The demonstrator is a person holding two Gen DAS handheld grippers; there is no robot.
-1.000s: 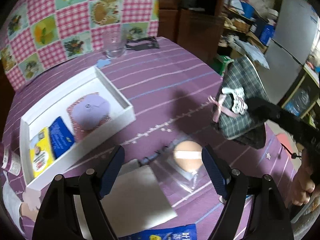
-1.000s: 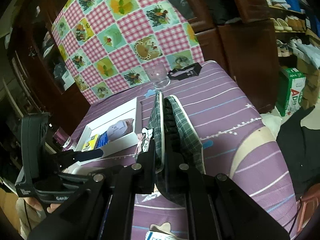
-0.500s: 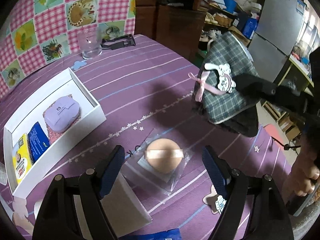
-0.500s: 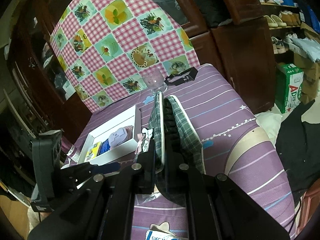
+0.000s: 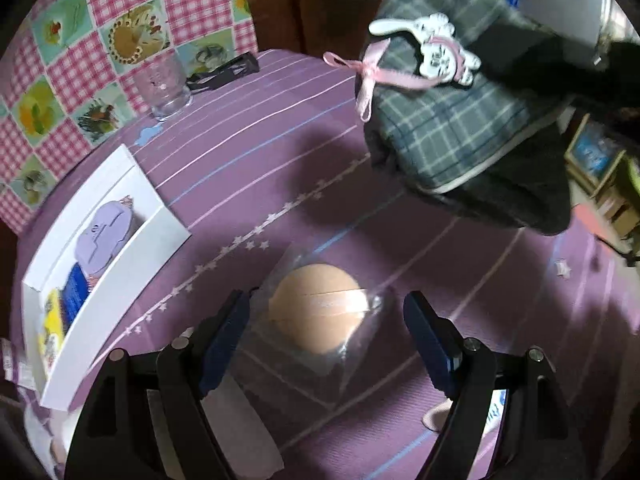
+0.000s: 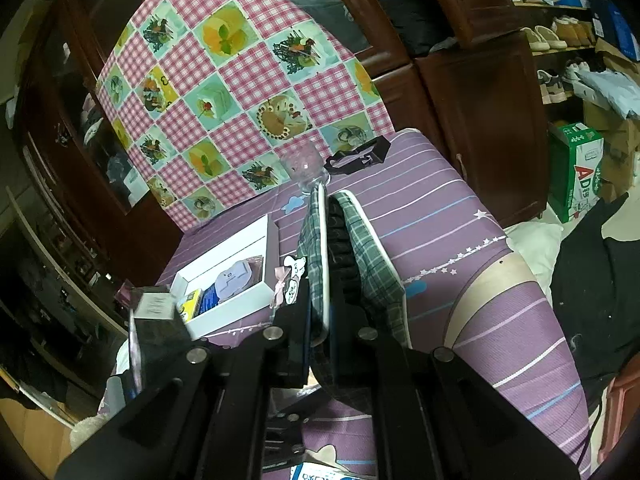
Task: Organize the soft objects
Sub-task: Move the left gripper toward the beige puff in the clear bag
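left gripper (image 5: 326, 328) wide open, pointing down, jaws either side of the bagged sponge puff (image 5: 316, 308) on the purple table (image 5: 248, 152), not touching it; looks lined up for a pinch. right gripper (image 6: 320, 320) clamped narrow on the plaid pouch (image 6: 360, 256), holding it up off the table with its mouth open, probably so the puff can go in. white box (image 5: 120, 264) sits left, already part filled.

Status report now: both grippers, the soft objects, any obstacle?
Left gripper open, straddling bagged powder puff. Right gripper shut on plaid pouch, held above table. No obstacle near puff.
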